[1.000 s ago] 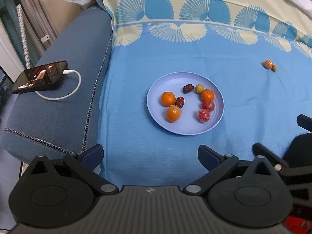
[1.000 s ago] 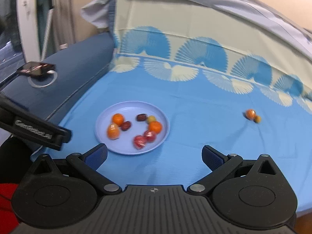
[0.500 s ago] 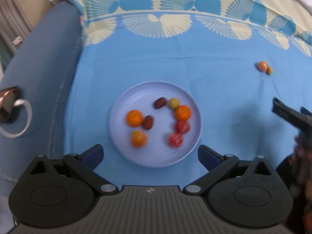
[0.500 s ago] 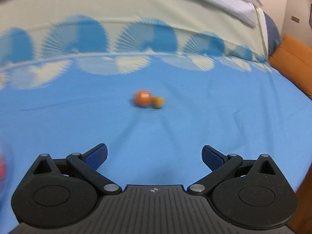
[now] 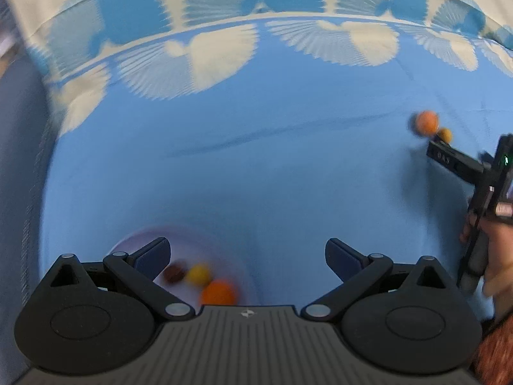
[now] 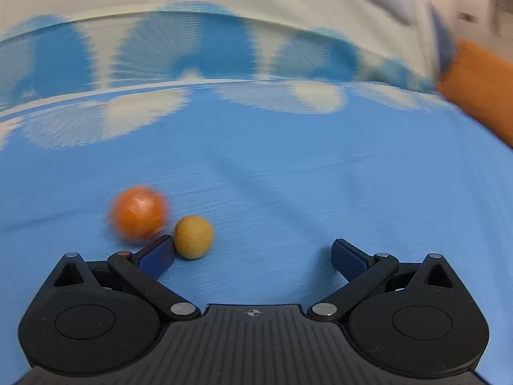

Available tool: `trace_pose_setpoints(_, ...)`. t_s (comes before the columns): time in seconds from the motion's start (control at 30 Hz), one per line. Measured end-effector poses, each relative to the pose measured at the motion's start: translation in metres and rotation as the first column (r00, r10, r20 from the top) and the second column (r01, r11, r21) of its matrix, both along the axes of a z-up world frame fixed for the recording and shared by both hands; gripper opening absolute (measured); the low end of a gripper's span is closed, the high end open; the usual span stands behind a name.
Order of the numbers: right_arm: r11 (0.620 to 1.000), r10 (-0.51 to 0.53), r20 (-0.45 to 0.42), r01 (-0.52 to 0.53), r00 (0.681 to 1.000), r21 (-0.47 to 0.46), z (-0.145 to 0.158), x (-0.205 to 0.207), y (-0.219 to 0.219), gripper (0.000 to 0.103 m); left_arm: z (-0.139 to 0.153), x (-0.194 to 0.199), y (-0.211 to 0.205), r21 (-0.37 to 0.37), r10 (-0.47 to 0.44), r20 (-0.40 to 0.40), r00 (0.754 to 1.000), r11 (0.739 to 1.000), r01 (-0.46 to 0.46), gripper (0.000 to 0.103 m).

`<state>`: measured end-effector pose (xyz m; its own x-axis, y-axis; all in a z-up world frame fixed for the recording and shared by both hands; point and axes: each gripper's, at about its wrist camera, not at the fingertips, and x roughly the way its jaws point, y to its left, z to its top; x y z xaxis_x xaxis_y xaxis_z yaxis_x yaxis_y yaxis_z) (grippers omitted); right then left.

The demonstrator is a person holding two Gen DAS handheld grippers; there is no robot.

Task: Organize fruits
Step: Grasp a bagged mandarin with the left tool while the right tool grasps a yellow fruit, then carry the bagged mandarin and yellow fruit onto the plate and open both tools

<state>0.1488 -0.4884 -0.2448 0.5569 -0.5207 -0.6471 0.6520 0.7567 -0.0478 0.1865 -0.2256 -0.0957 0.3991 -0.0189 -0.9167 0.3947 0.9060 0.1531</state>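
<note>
An orange fruit (image 6: 139, 211) and a small tan round fruit (image 6: 193, 236) lie side by side on the blue cloth. My right gripper (image 6: 253, 253) is open just short of them; its left fingertip (image 6: 157, 255) touches or nearly touches the tan fruit. The left wrist view shows the same pair, the orange fruit (image 5: 425, 122) and the tan fruit (image 5: 444, 134), far right. My left gripper (image 5: 247, 256) is open above a lilac plate (image 5: 134, 240) holding an orange (image 5: 218, 292), a yellow fruit (image 5: 198, 274) and a dark date (image 5: 174, 272); the rest of the plate is hidden.
The other hand-held gripper (image 5: 461, 163) and a person's hand (image 5: 493, 272) show at the right edge. A blue cloth (image 5: 256, 166) with a fan pattern covers the surface. An orange cushion (image 6: 481, 86) lies at the far right.
My right gripper has closed in on the two loose fruits, which now sit at its left finger. My left gripper has moved forward, so the plate has slid under its body.
</note>
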Motion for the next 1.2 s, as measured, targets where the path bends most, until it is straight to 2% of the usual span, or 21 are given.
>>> trace_pose_setpoints(0.1, 0.996, -0.090, 0.002, 0.090, 0.996, -0.025, -0.001, -0.013, -0.024, 0.102, -0.015, 0.015, -0.048, -0.026, -0.070, 0.017, 0.997, 0.997, 0.071, 0.103)
trace_pose_setpoints(0.2, 0.990, -0.142, 0.022, 0.142, 0.990, 0.008, -0.004, -0.027, -0.045, 0.102, -0.033, 0.025, -0.102, -0.054, -0.170, 0.027, 0.985, 0.984, 0.171, 0.103)
trace_pose_setpoints(0.37, 0.985, -0.172, 0.026, 0.172, 0.985, 0.011, -0.007, -0.033, -0.055, 0.102, -0.069, 0.031, -0.181, -0.085, -0.365, 0.052, 0.930, 0.926, 0.368, 0.103)
trace_pose_setpoints(0.53, 0.985, -0.175, 0.029, 0.174, 0.984, 0.018, -0.008, -0.035, -0.054, 0.101, -0.100, 0.043, -0.226, -0.062, -0.448, 0.061, 0.892, 0.890, 0.451, 0.103)
trace_pose_setpoints(0.57, 0.985, -0.172, 0.032, 0.171, 0.985, 0.023, -0.007, -0.036, -0.053, 0.097, -0.104, 0.043, -0.232, -0.050, -0.463, 0.065, 0.884, 0.883, 0.467, 0.103)
trace_pose_setpoints(0.63, 0.989, -0.141, 0.059, 0.138, 0.988, 0.053, -0.003, -0.038, -0.047, 0.069, -0.108, 0.046, -0.242, -0.032, -0.489, 0.083, 0.868, 0.870, 0.493, 0.100)
trace_pose_setpoints(0.67, 0.992, -0.104, 0.083, 0.098, 0.991, 0.076, 0.000, -0.039, -0.043, 0.033, -0.108, 0.046, -0.246, -0.027, -0.494, 0.113, 0.862, 0.866, 0.500, 0.081)
trace_pose_setpoints(0.7, 0.994, -0.101, 0.072, 0.097, 0.992, 0.049, 0.003, -0.037, -0.038, 0.029, -0.105, 0.045, -0.247, -0.049, -0.506, 0.117, 0.855, 0.857, 0.513, 0.038)
trace_pose_setpoints(0.73, 0.995, -0.097, 0.071, 0.095, 0.993, 0.035, 0.004, -0.038, -0.035, 0.029, -0.102, 0.046, -0.246, -0.086, -0.512, 0.100, 0.853, 0.850, 0.520, 0.040)
trace_pose_setpoints(0.8, 0.989, -0.144, 0.114, 0.138, 0.983, 0.062, 0.006, -0.044, -0.041, 0.029, -0.093, 0.042, -0.240, -0.126, -0.490, 0.112, 0.865, 0.856, 0.501, 0.040)
trace_pose_setpoints(0.87, 0.976, -0.216, 0.144, 0.214, 0.966, 0.028, 0.008, -0.051, -0.048, 0.029, -0.086, 0.037, -0.231, -0.117, -0.494, 0.124, 0.860, 0.854, 0.507, 0.040)
trace_pose_setpoints(0.93, 0.964, -0.263, 0.155, 0.264, 0.952, 0.016, 0.008, -0.056, -0.052, 0.029, -0.076, 0.033, -0.217, -0.115, -0.478, 0.121, 0.870, 0.863, 0.491, 0.040)
trace_pose_setpoints(1.1, 0.953, -0.294, 0.128, 0.301, 0.947, -0.036, 0.005, -0.061, -0.047, 0.029, -0.029, 0.015, -0.139, -0.096, -0.369, 0.143, 0.918, 0.918, 0.384, 0.041)
trace_pose_setpoints(1.2, 0.962, -0.266, 0.125, 0.271, 0.956, -0.028, 0.024, -0.069, -0.029, 0.029, -0.002, -0.007, -0.076, -0.048, -0.291, 0.176, 0.940, 0.951, 0.304, 0.041)
